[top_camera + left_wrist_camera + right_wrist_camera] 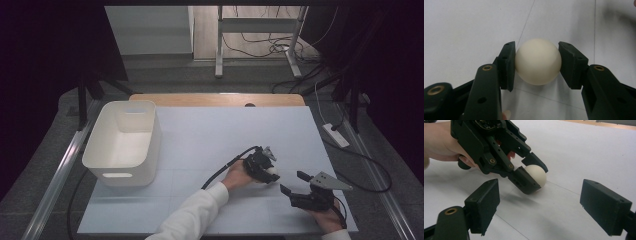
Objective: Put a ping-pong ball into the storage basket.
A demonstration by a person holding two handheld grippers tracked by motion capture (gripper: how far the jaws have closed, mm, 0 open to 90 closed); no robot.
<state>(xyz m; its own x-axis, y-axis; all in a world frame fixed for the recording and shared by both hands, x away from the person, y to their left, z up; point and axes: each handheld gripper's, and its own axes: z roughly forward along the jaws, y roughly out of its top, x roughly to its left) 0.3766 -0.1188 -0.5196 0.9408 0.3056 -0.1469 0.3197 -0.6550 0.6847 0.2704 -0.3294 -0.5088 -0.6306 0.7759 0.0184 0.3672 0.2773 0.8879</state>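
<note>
Your left tongs were closed on the ball, one pad pressed to each side at its widest line, and the ball sat low on the counter, towards its near right part. In the right gripper view the same ball appeared touching the white surface or just above it; which of the two could not be told. Your right tongs stood open and held nothing, their pads well apart, resting near the ball and aimed at it.

The ball looked smooth, hard and light, probably hollow, so it would likely roll at a nudge and squirt out of an off-centre pinch. Holding it across the middle, as you did, seemed the safest grip, with only gentle pressure.

Counted: one ball, two tongs, and one white bin standing empty at the far left of the counter, well apart from the ball.
</note>
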